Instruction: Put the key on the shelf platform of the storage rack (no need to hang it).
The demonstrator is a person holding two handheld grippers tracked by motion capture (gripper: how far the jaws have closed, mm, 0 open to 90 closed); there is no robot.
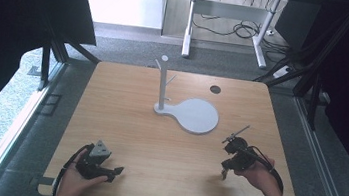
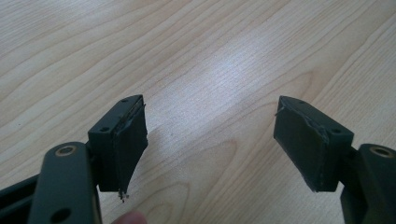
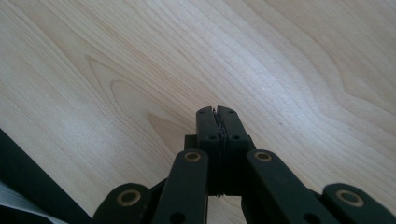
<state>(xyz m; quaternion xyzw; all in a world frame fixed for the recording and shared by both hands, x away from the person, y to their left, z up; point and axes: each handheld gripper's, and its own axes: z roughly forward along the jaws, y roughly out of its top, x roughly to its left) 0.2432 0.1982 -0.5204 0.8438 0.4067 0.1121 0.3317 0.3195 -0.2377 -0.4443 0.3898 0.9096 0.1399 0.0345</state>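
A person's hand holds my left gripper (image 1: 115,171) low over the wooden table (image 1: 124,122) near its front left. In the left gripper view this gripper (image 2: 210,140) is open, its two black pads (image 2: 128,140) wide apart with bare wood between them. My right gripper (image 1: 224,173) is held at the front right and points down at the table. In the right gripper view it (image 3: 218,114) is shut, pads pressed together with nothing between them.
A white stand (image 1: 163,84) with an upright post and short pegs rises from a round white base (image 1: 196,116) at the table's middle back. A dark round hole (image 1: 215,89) marks the far right of the tabletop. Desk legs and cables (image 1: 243,31) lie on the floor beyond.
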